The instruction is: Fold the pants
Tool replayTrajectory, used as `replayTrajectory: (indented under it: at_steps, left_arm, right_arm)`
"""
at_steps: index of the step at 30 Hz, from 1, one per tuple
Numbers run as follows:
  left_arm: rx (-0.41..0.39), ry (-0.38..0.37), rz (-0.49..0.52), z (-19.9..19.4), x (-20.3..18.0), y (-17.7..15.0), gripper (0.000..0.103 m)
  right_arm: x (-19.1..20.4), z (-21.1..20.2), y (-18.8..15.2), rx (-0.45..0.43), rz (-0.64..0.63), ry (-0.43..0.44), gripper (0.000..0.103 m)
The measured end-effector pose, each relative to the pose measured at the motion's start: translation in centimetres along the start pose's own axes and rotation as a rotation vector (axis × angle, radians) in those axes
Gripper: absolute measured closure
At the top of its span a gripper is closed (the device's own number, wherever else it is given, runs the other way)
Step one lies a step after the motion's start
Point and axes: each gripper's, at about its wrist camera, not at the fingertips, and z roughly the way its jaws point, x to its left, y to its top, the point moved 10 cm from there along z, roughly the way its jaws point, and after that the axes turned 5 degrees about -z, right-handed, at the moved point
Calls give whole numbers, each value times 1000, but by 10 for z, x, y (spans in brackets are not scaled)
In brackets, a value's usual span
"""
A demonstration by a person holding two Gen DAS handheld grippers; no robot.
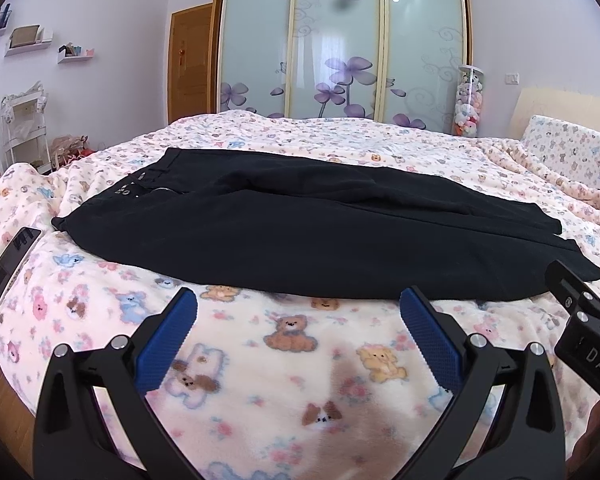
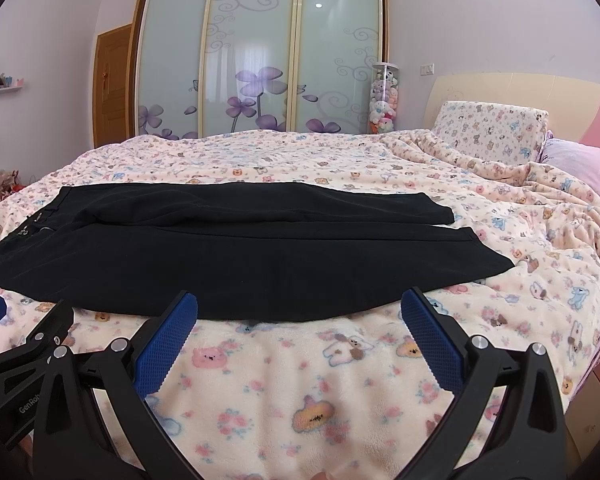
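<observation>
Black pants [image 1: 300, 236] lie flat across the bed, waistband at the left, leg ends at the right, one leg slightly behind the other. The right wrist view shows the same pants [image 2: 236, 256]. My left gripper [image 1: 298, 312] hovers open over the blanket just short of the pants' near edge, nothing between its blue pads. My right gripper [image 2: 300, 314] is likewise open and empty, near the same edge and further right. The right gripper's black body [image 1: 588, 320] shows at the right of the left wrist view; the left gripper's body [image 2: 24, 356] shows at the lower left of the right wrist view.
A bear-print fleece blanket [image 1: 284, 360] covers the bed. A phone [image 1: 10, 264] lies near the bed's left edge. Pillows [image 2: 496, 128] rest against the headboard at the right. A sliding wardrobe [image 2: 260, 56] and a clear tube of plush toys [image 2: 384, 100] stand behind the bed.
</observation>
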Motion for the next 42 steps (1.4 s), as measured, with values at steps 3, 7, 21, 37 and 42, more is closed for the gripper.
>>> replayTrajectory:
  at_steps: [3, 7, 21, 37, 42]
  left_arm:
    - [-1, 4, -1, -2, 1, -1, 2]
    - [-2, 8, -2, -3, 2, 0, 2]
    - [-2, 9, -3, -2, 3, 0, 2]
    - [4, 17, -1, 0, 10, 1, 2]
    - [7, 28, 5, 2, 12, 1, 2]
  right_arm:
    - [0, 0, 0, 1, 0, 0, 1]
    - [0, 0, 0, 0, 0, 0, 1]
    - [-1, 0, 0, 0, 0, 0, 1]
    - [-3, 3, -3, 8, 10, 9, 1]
    - [-7, 10, -8, 27, 33, 23, 1]
